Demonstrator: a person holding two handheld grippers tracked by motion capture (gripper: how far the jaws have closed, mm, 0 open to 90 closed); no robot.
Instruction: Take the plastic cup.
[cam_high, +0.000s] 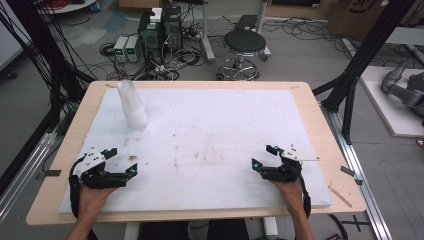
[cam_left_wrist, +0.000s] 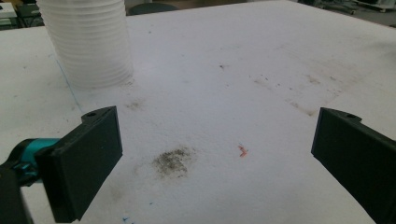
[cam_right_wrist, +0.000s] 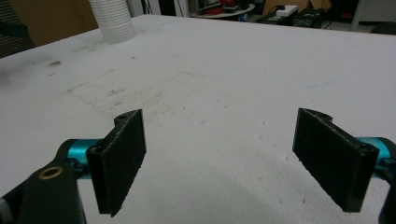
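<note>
A tall stack of white plastic cups (cam_high: 132, 106) stands upside down on the white foam board (cam_high: 210, 125) at the far left. The same stack of cups (cam_left_wrist: 88, 42) rises ahead of the left gripper's jaws, and the stack (cam_right_wrist: 111, 18) appears far off at the top left in the right gripper view. My left gripper (cam_high: 121, 162) rests near the front left of the board, open and empty. My right gripper (cam_high: 264, 157) rests near the front right, also open with nothing between its jaws.
The board lies on a wooden table (cam_high: 320, 125). A dark smudge (cam_left_wrist: 173, 161) and a small red mark (cam_left_wrist: 242, 150) stain the board between the left jaws. Beyond the table stand a stool (cam_high: 244, 46), computer boxes (cam_high: 160, 30) and cables on the floor.
</note>
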